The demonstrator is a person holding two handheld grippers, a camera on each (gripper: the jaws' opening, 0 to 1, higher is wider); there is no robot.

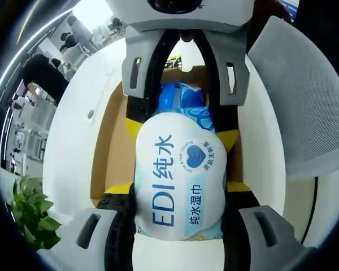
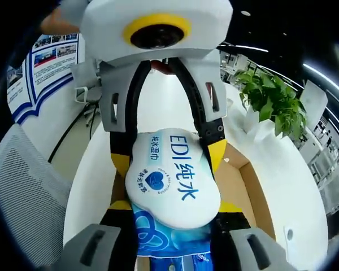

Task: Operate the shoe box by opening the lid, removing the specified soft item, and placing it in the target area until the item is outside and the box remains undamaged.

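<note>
The left hand-held gripper [image 1: 178,212] and the right hand-held gripper [image 2: 172,217] each clamp one end of the soft wet-wipe pack [image 1: 179,175], held between them above the open shoe box [image 1: 114,144] on the white table [image 1: 73,152]. I'd keep both grips even, lift straight, and clear the cardboard walls before carrying it sideways to the target area.

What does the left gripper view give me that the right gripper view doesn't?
Left gripper view alone: people standing far off. Right gripper view alone: a wall poster. Both: the wipes pack clamped between the left tool and right tool from opposite ends, over the open box, plus a plant and mesh chair.
</note>
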